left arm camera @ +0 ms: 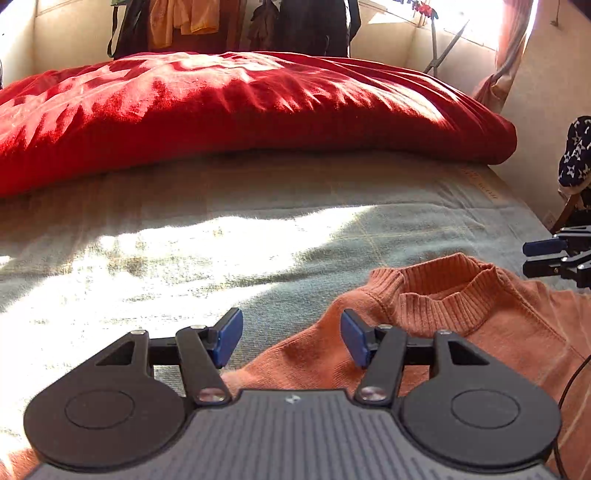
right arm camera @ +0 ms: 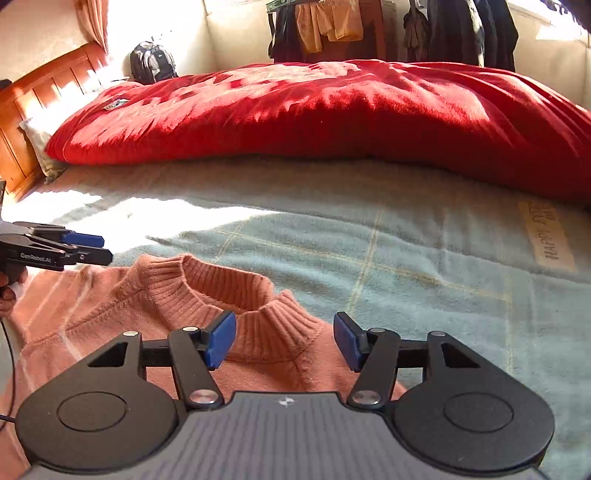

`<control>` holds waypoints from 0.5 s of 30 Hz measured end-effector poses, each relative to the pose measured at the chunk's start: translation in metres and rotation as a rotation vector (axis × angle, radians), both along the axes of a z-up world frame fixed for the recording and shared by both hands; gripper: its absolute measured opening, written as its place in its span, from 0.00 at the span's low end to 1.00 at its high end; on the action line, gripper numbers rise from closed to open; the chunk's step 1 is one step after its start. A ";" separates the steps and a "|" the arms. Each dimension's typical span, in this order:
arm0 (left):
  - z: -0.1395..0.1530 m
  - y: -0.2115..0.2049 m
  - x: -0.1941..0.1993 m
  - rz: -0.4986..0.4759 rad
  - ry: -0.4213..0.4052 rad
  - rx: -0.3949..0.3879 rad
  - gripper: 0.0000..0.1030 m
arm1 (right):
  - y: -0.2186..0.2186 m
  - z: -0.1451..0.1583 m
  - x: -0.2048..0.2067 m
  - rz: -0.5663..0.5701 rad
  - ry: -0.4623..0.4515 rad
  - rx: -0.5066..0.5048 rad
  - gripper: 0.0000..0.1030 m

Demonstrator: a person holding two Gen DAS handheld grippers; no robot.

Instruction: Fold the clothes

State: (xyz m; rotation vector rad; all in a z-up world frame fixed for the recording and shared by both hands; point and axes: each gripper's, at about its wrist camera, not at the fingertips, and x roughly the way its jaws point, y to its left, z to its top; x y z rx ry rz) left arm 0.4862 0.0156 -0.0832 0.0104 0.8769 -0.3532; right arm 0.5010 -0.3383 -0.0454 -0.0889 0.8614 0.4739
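An orange knitted sweater [left arm camera: 461, 325] with a ribbed collar lies flat on the pale green blanket [left arm camera: 258, 229]; it also shows in the right wrist view [right arm camera: 122, 317]. My left gripper [left arm camera: 291, 338] is open just above the sweater's left shoulder edge, holding nothing. My right gripper [right arm camera: 284, 341] is open over the right shoulder beside the collar [right arm camera: 236, 291], holding nothing. Each gripper appears at the edge of the other's view: the right gripper [left arm camera: 546, 258] and the left gripper [right arm camera: 92, 247].
A thick red quilt [right arm camera: 332, 118] lies across the far half of the bed. A wooden headboard [right arm camera: 33, 107] stands at left, with a backpack [right arm camera: 153, 66] behind. Clothes [right arm camera: 328, 22] hang on the far wall. A star-patterned cloth [left arm camera: 576, 155] sits at right.
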 end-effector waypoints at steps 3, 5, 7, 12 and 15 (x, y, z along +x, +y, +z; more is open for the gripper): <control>-0.012 -0.004 0.005 -0.032 0.035 0.038 0.55 | -0.004 -0.016 0.023 0.029 0.034 -0.053 0.60; -0.023 -0.012 0.002 -0.054 0.045 0.072 0.56 | 0.005 -0.030 0.027 0.080 0.058 -0.099 0.59; -0.032 -0.019 -0.003 -0.072 0.042 0.109 0.56 | 0.018 -0.042 0.020 0.125 0.056 -0.158 0.59; -0.030 -0.017 -0.010 -0.050 0.016 0.105 0.56 | 0.041 -0.037 -0.003 0.136 -0.028 -0.324 0.22; -0.013 -0.017 -0.018 -0.048 -0.047 0.091 0.55 | 0.029 -0.030 0.000 -0.033 -0.090 -0.399 0.11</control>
